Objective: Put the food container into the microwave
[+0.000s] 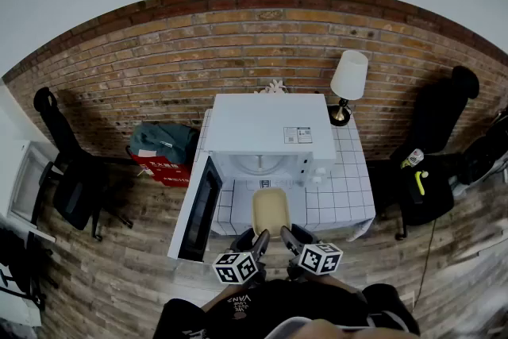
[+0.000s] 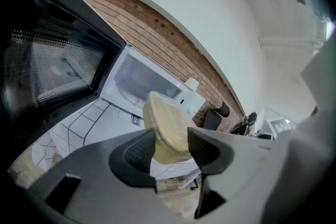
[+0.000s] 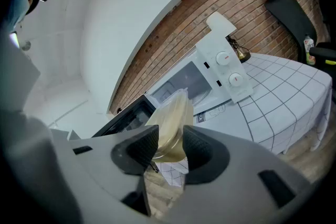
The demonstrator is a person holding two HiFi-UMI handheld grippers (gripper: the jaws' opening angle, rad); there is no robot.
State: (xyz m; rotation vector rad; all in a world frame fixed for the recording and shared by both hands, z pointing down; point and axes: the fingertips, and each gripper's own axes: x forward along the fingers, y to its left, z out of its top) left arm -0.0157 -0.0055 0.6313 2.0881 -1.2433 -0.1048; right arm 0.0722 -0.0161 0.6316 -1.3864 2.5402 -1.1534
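The left gripper and the right gripper each pinch the near end of the beige lidded food container between their jaws. The container is held over the white tiled table, just in front of the white microwave, whose door stands open at the left.

Fig.: food container, translucent cream plastic, smooth semi-gloss lid. Pads of my left gripper: matt dark rubber, ribbed. Microwave: smooth white casing, glossy dark door. Table: white tiled top. Wall: rough brick. Floor: wood planks.
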